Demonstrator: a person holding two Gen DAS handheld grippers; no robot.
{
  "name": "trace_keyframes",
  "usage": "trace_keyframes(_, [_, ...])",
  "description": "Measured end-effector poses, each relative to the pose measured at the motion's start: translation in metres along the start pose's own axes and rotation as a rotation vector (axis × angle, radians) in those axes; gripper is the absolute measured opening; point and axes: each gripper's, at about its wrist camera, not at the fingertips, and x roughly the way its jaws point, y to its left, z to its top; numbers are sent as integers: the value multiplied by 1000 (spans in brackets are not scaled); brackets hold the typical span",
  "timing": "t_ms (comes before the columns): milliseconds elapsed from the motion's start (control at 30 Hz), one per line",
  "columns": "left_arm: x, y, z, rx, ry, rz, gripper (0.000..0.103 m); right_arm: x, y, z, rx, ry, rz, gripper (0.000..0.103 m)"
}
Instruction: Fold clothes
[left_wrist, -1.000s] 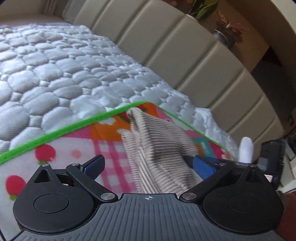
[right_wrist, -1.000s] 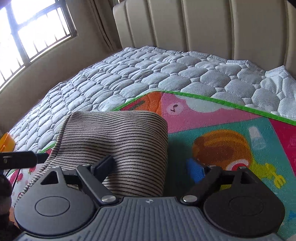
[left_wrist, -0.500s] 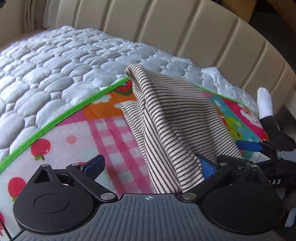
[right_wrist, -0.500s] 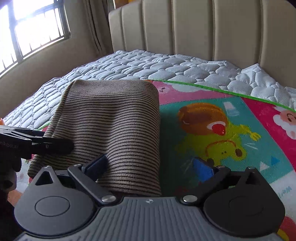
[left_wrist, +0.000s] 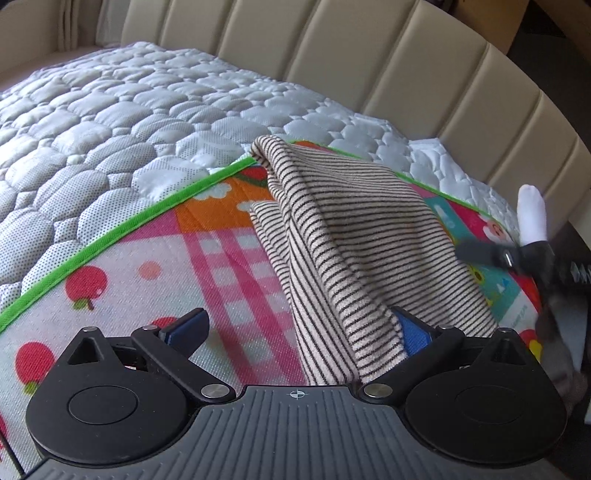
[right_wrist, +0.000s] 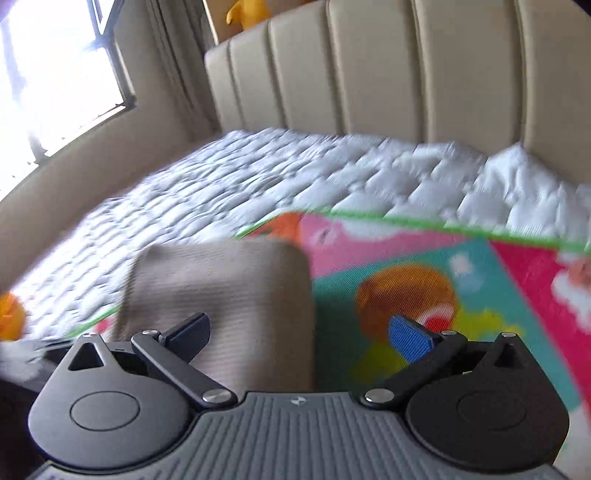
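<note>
A beige garment with thin dark stripes (left_wrist: 354, 251) lies folded on a colourful play mat (left_wrist: 147, 273) on the bed. In the left wrist view its near edge drapes over the right finger (left_wrist: 410, 328) of my left gripper (left_wrist: 295, 328), whose jaws stand wide apart. In the blurred right wrist view the garment (right_wrist: 229, 295) lies in front of my right gripper (right_wrist: 299, 332), also wide apart, over its left finger (right_wrist: 188, 332). The right gripper also shows at the right edge of the left wrist view (left_wrist: 517, 258).
A quilted white mattress cover (left_wrist: 110, 129) surrounds the mat. A beige padded headboard (right_wrist: 406, 74) stands behind. A window (right_wrist: 55, 74) is at the left. A white-gloved finger (left_wrist: 532, 214) shows by the right gripper. An orange object (right_wrist: 11, 317) sits at far left.
Both grippers have pulled back and lifted a little; the right wrist view now blurs with motion. The garment's far fold has settled lower on the mat.
</note>
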Motion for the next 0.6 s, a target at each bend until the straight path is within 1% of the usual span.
trace_keyframes(33, [0,0,0,2,-1,1,103,8,3,5,-32,11,-29,103])
trace_keyframes(67, [0,0,0,3,-1,-1,103,23,9,6,-85,57,-56,103])
trace_keyframes(100, [1,1,0,0,-2,-4,103,34,13,6,-119,81,-70,103])
trace_keyframes(200, [2,4,0,-12,-6,-1,103,42,18,5,-124,70,-75,103])
trace_keyframes(333, [4,10,-1,-26,-7,-29,103,25,19,-2,-124,32,-92,103])
trace_keyframes(400, [2,13,-1,-46,-14,-51,103,7,14,-3,-84,25,-45,103])
trace_keyframes(467, [-2,18,0,-91,-21,-75,103,-15,5,-14,-5,22,63,103])
trace_keyframes(533, [-10,26,1,-168,-38,-104,103,-35,-3,-28,76,34,170,103])
trace_keyframes(567, [-14,29,2,-207,-46,-127,103,-37,-4,-39,83,67,187,103])
trace_keyframes(600, [-17,31,1,-236,-48,-148,103,-36,-4,-50,63,89,175,103])
